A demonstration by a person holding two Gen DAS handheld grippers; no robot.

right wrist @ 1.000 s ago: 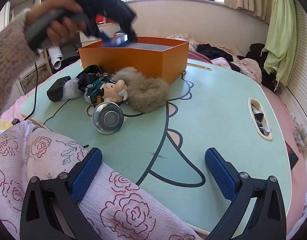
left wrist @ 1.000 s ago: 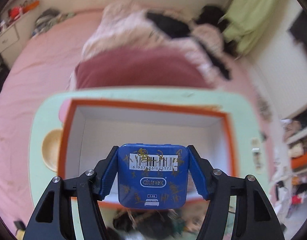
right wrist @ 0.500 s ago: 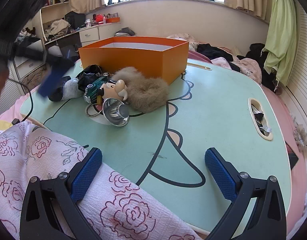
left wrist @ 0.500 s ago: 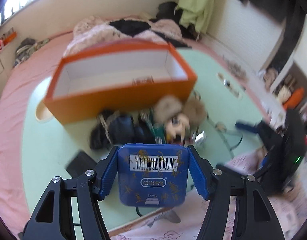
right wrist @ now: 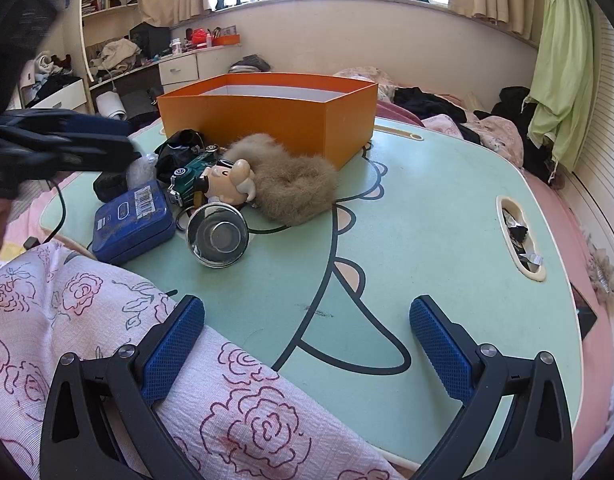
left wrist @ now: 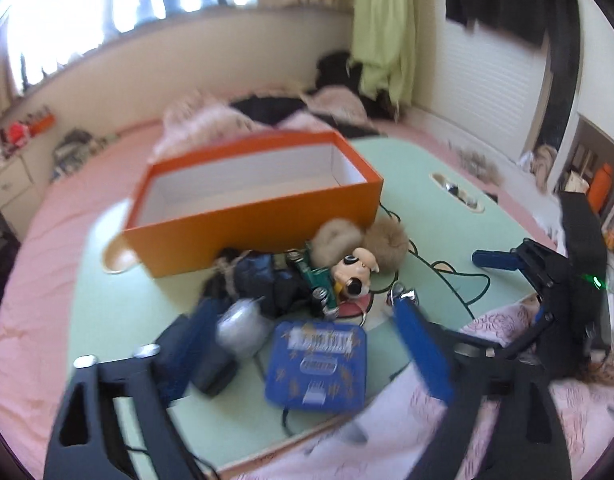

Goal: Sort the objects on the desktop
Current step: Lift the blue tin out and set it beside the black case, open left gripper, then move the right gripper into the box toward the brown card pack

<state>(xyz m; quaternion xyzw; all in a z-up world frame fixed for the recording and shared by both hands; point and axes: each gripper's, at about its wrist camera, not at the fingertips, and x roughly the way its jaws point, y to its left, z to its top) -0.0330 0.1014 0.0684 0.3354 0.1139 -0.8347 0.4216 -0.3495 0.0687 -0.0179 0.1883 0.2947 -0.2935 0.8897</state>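
Observation:
A blue tin [left wrist: 317,364] with a barcode label lies flat on the green table [right wrist: 427,220] near its front left edge, also seen as the blue tin [right wrist: 133,222] in the right wrist view. My left gripper [left wrist: 305,308] hovers over it with its jaws opening wide; the tin is between them but the pads are clear of it. The orange box [left wrist: 259,220] stands behind a pile of a figurine [right wrist: 227,182], a green toy car [right wrist: 187,174] and a fluffy scrunchie [right wrist: 295,188]. My right gripper [right wrist: 307,308] is open and holds nothing at the near edge.
A metal cup [right wrist: 217,236] lies on its side beside the tin. A black pouch [left wrist: 195,356] and a black cable [right wrist: 61,208] sit at the table's left. Flowered cloth [right wrist: 107,320] covers the near edge. A slot [right wrist: 519,236] at the right holds scraps.
The left gripper came back from above the orange box to the table's front left with the tin, then opened. The tin now lies on the table. The right gripper stayed still.

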